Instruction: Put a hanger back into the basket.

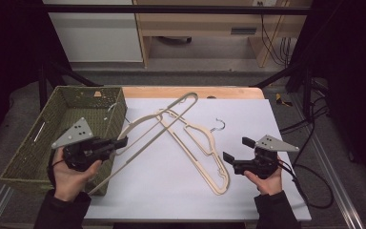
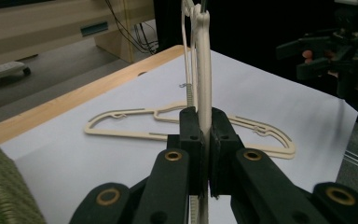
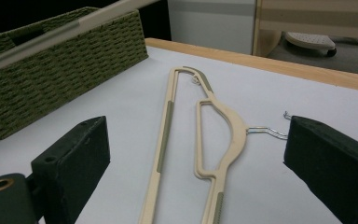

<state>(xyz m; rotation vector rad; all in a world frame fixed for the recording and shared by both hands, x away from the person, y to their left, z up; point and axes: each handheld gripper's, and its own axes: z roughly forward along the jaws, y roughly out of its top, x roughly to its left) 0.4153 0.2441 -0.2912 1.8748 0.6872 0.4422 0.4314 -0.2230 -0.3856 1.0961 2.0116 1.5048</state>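
Note:
A beige plastic hanger (image 1: 145, 143) hangs tilted above the table's left side, one end over the basket. My left gripper (image 1: 122, 141) is shut on it; in the left gripper view the pads (image 2: 191, 135) clamp its thin upright body (image 2: 204, 70). A second beige hanger (image 1: 206, 135) with a metal hook (image 1: 218, 125) lies flat on the white sheet. My right gripper (image 1: 237, 149) hovers just right of it, open and holding nothing. In the right gripper view the flat hanger (image 3: 235, 130) lies on the sheet beyond the wide-spread jaws (image 3: 198, 140).
A green woven basket (image 1: 28, 143) stands at the table's left edge, seen also in the right gripper view (image 3: 65, 79). The white sheet (image 1: 171, 191) covers most of the wooden table (image 1: 190, 91). Cables trail off the right side.

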